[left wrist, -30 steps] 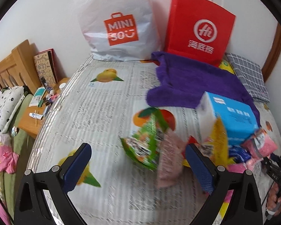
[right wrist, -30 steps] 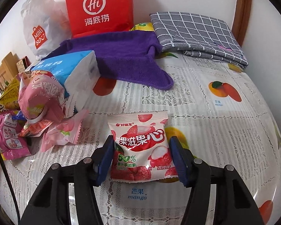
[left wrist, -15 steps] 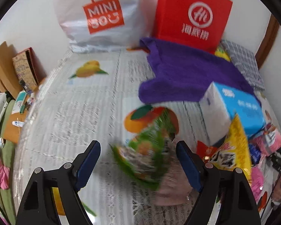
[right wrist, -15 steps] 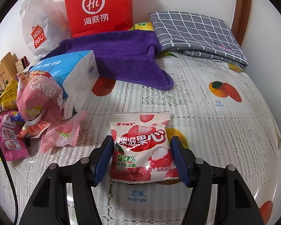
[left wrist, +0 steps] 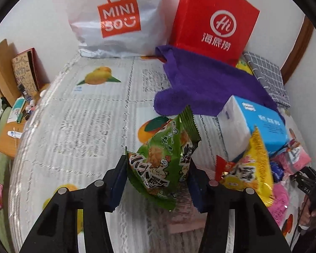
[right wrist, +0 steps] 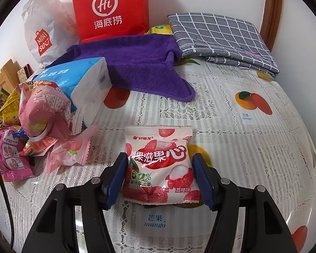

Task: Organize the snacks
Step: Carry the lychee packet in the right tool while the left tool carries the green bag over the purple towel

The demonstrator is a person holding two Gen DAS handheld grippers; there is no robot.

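The left gripper [left wrist: 157,172] is closing its jaws on a green bag [left wrist: 163,158]. The bag sits between the 2 blue pads, and both pads look like they touch its sides. The bag is in the lower middle of the left view. It is shiny and crinkly, puffed up, with a zigzag edge. Its long way runs from the lower left up to the upper right, and the zigzag top points to the upper right.

A yellow bag [left wrist: 255,168] stands to the right of it, next to a blue and white box [left wrist: 252,126].

The right gripper [right wrist: 160,177] is about half open around a white and red bag [right wrist: 160,164]. The bag lies flat on the lacy tablecloth [right wrist: 231,147] in the lower middle of the right view. Its top edge points to the top of the frame. Both pads sit right at its sides, but I cannot tell if they squeeze it. It is smooth and shiny, almost square.

A heap of pink bags [right wrist: 44,113] is at the left. A fuzzy purple towel [right wrist: 137,67] lies behind.
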